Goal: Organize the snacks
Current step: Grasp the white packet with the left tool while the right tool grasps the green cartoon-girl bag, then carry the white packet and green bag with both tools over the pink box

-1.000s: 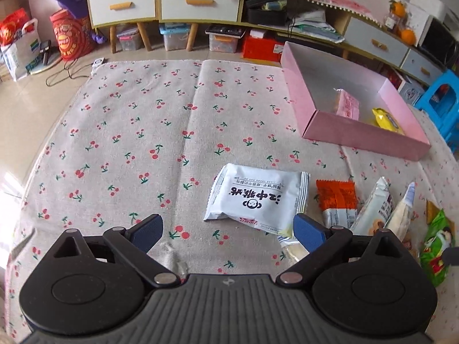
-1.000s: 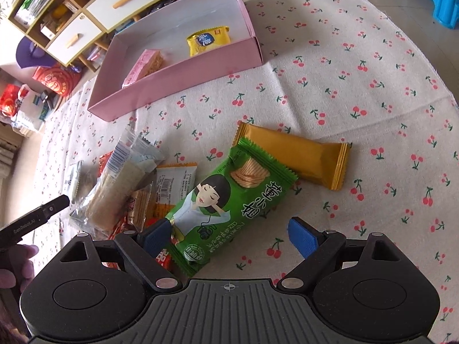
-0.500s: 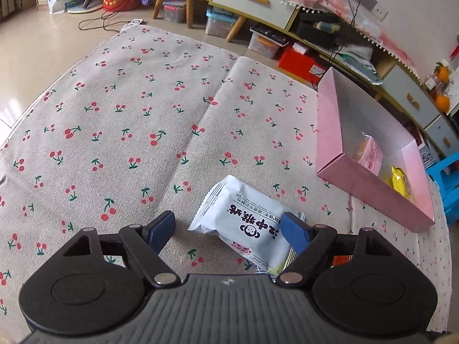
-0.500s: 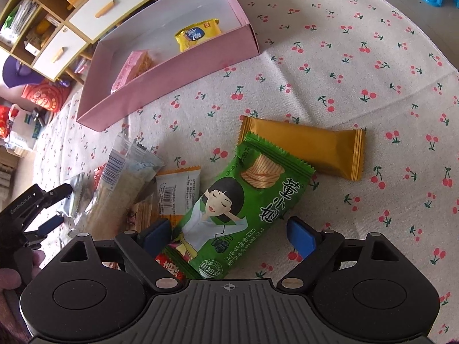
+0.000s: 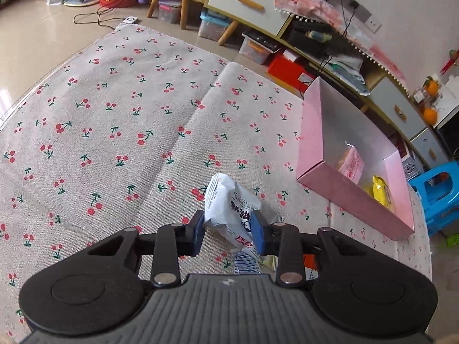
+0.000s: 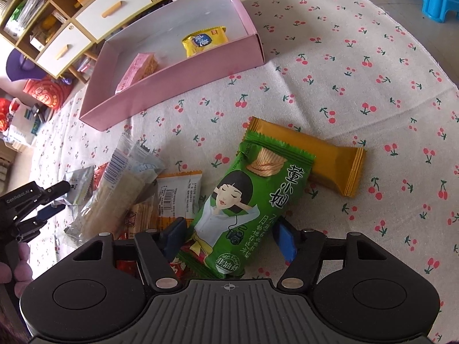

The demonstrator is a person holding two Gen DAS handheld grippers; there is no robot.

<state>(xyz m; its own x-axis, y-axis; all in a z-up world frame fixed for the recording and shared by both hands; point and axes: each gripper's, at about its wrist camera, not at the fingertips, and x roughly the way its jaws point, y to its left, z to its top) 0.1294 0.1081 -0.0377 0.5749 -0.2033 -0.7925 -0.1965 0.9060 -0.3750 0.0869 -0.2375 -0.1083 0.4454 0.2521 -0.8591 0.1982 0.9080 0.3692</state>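
My left gripper (image 5: 228,230) is shut on a white snack packet (image 5: 232,209), which crumples between the pads on the cherry-print cloth. The pink box (image 5: 352,195) lies to its right and holds a pink packet (image 5: 351,162) and a yellow packet (image 5: 381,190). My right gripper (image 6: 229,236) is open, its pads on either side of the near end of a green chips packet (image 6: 249,203). That packet lies partly over an orange bar packet (image 6: 324,157). The pink box (image 6: 178,86) sits farther back in the right wrist view.
A pile of several snack packets (image 6: 126,189) lies left of the green packet. The left gripper (image 6: 34,203) shows at the right wrist view's left edge. Cabinets (image 5: 246,3) and storage bins line the far side. A blue stool (image 5: 439,189) stands right of the box.
My left gripper closed on the white packet and squeezed it. My right gripper moved forward over the green packet, and its jaws narrowed around the near end.
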